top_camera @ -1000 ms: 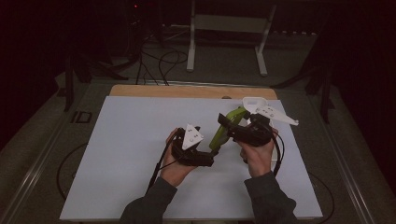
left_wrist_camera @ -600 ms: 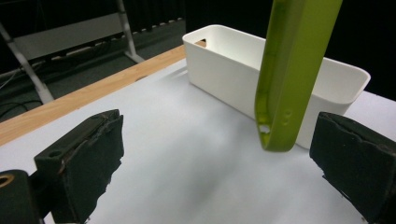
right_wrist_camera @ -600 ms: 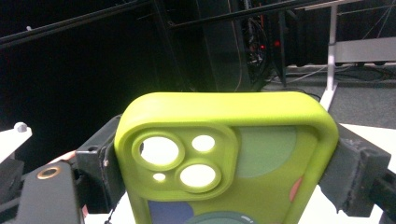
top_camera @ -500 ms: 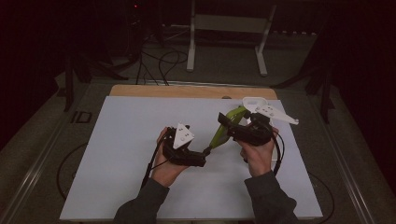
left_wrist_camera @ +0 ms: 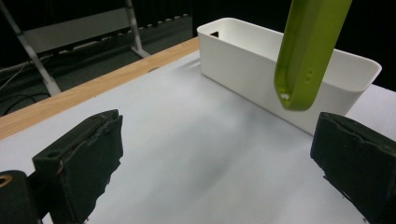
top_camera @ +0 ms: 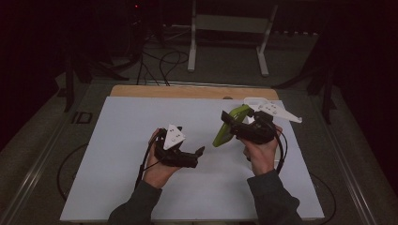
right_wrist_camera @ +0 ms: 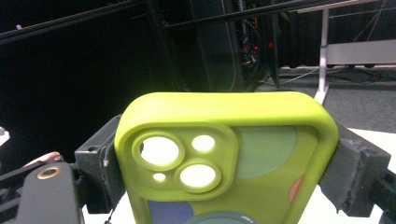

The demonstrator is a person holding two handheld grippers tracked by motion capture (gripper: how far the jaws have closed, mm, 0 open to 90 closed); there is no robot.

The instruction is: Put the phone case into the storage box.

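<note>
1. Holding a green phone case (top_camera: 230, 125) up above the bench (top_camera: 122, 136), the right gripper (top_camera: 234, 127) pinches the case by its two long sides.
2. In the right gripper view the case (right_wrist_camera: 224, 163) sits between the two black pads, and both pads press on its edges. The camera holes face that view.
3. The left gripper (top_camera: 199, 152) is spread wide with nothing in it. Its jaws have just been opening, and there is only bare bench between them in the left gripper view.
4. The case lies up and to the right of the left gripper, near it but not touching.
5. From above, the long side of the case slopes down to the left, so its low end points at the left gripper. In the left gripper view that end (left_wrist_camera: 303, 60) hangs just above the right pad.
6. The right hand (top_camera: 258, 152) already has the case. The left hand (top_camera: 157, 166) is the free one and it is close, so I think it could reach in next.
7. Count: one phone case, two grippers, one white tub (left_wrist_camera: 261, 65) behind the case, and one white paper sheet on the bench.
</note>
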